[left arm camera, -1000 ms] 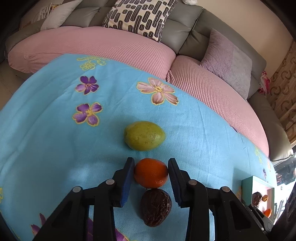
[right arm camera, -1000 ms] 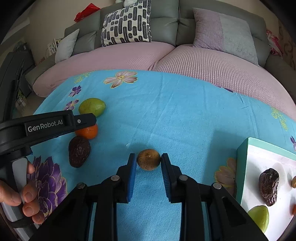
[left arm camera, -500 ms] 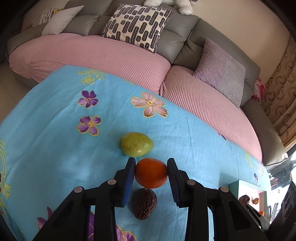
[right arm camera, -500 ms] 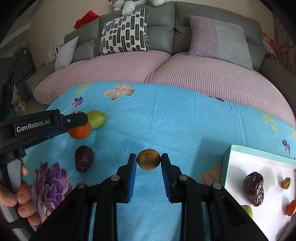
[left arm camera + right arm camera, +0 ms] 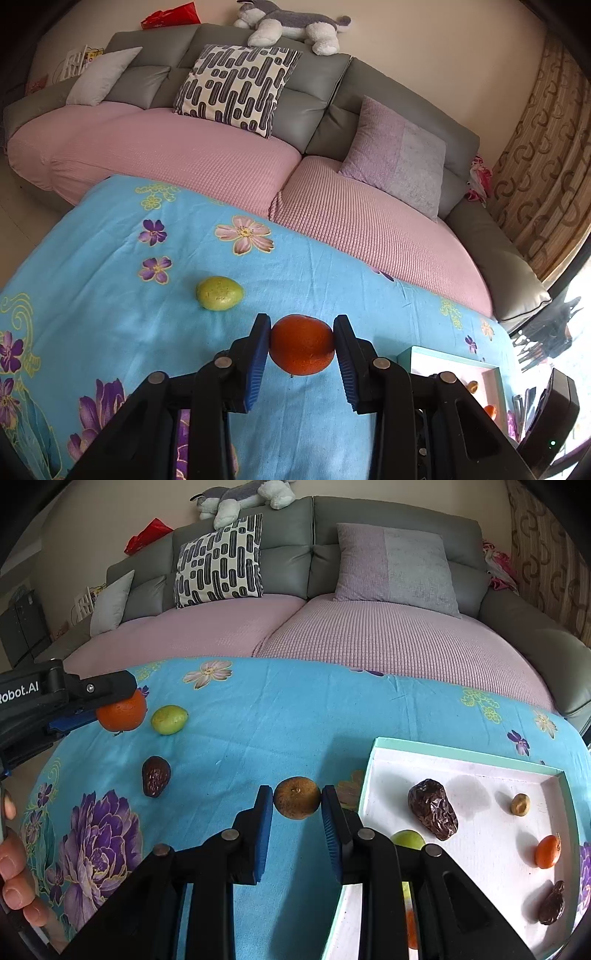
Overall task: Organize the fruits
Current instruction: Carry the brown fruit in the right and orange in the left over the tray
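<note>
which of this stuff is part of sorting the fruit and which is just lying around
Job: orange in left gripper; brown fruit in right gripper; green fruit; date; tray.
Lying about: patterned cushion, plush toy, red bag.

Living room, grey sofa behind a blue floral cloth.
Sofa curved, grey back, pink covers on the seats. Patterned black-white cushion, lilac cushion, pale grey cushion at the left end. Plush dog lying on the sofa top, red bag beside it. Cream wall. Brown patterned curtain at right, bright daylight below it.
</note>
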